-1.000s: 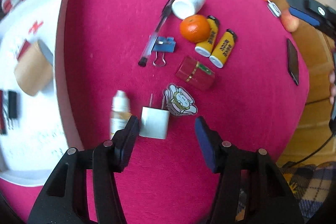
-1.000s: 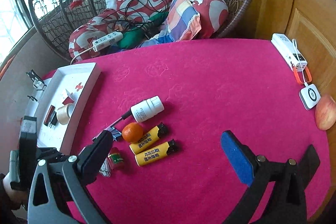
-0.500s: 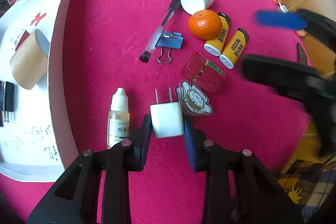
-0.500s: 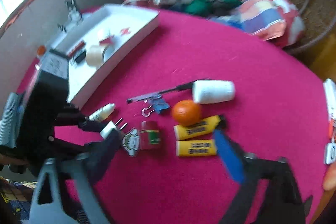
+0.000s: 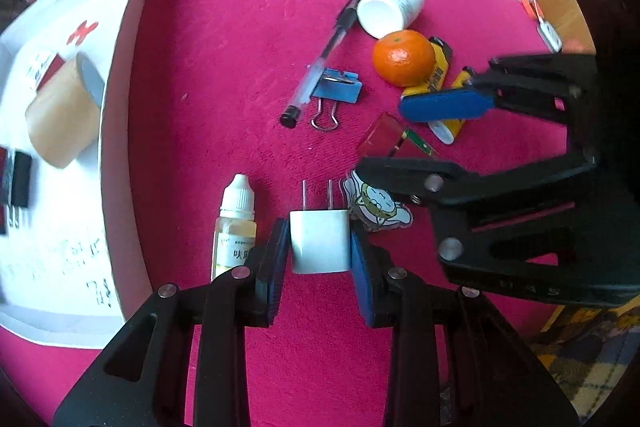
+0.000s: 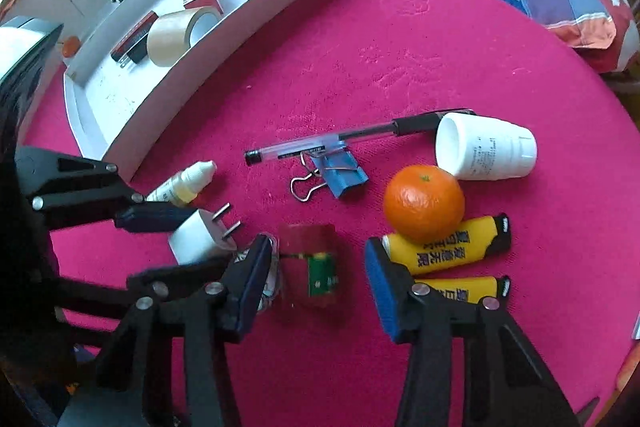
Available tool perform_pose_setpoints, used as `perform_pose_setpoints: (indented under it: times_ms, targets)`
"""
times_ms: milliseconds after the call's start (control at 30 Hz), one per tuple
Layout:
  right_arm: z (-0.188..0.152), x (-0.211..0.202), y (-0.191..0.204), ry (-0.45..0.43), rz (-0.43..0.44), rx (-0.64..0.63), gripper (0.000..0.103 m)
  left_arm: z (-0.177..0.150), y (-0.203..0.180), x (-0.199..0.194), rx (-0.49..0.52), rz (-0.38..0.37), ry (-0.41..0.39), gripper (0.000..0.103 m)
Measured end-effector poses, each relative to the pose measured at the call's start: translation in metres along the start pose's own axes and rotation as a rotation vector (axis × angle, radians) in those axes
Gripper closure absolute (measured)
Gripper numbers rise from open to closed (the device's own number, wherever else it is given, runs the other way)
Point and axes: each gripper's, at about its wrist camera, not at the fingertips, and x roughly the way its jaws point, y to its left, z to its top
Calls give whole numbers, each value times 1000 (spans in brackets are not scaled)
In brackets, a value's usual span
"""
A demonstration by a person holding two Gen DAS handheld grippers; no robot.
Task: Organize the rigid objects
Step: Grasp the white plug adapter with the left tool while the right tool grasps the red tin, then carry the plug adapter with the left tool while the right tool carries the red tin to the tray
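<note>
My left gripper (image 5: 320,247) pinches the white charger (image 5: 319,242), prongs pointing away toward the bench's middle. My right gripper (image 6: 316,277) is closing, fingers (image 6: 382,287) straddling the red box (image 6: 310,269), not yet touching, beside the yellow lighters (image 6: 444,245).

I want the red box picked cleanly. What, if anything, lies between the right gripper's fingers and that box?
Nothing visible. The right gripper straddles the red box, its jaws closing but not yet touching. A cartoon sticker lies under one finger, and a yellow lighter sits beside the other.
</note>
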Motion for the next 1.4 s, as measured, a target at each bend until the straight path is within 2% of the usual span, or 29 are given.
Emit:
perform_pose_setpoints:
  times_ms: [33, 67, 200, 300, 400, 533, 700, 800, 900, 1000, 1100, 1233, 1400]
  targets:
    - [1, 1, -1, 1, 8, 6, 64, -1, -1, 0, 12, 6, -2, 76]
    - [1, 1, -2, 4, 31, 11, 75, -2, -1, 0, 16, 6, -7, 76]
    - [-3, -8, -5, -11, 41, 10, 75, -7, 8, -11, -31, -18, -41, 76]
    - [-8, -32, -11, -72, 68, 40, 75, -8, 17, -29, -91, -37, -87, 76]
    - [-10, -71, -13, -170, 91, 55, 75, -10, 19, -60, -128, -52, -167, 76]
    - [-7, -136, -10, -339, 106, 64, 75, -4, 8, -113, -78, -31, -299, 76]
    - [4, -212, -3, -555, 131, 79, 75, 19, -2, -191, -46, 5, -455, 76]
    - [6, -258, 6, -691, 135, 78, 75, 20, 3, -248, -49, 31, -575, 76]
    - [8, -290, 17, -807, 147, 73, 75, 21, 2, -281, -66, 85, -674, 76]
    - [4, -311, 28, -887, 116, 57, 75, 15, 9, -294, -95, 106, -700, 76]
    - [7, -320, 35, -930, 129, 59, 75, 11, 13, -300, -87, 124, -709, 76]
    - [14, -316, 41, -927, 157, 69, 75, 3, 22, -303, -109, 92, -706, 76]
    - [21, -311, 51, -914, 174, 72, 75, -3, 26, -304, -85, 82, -698, 76]
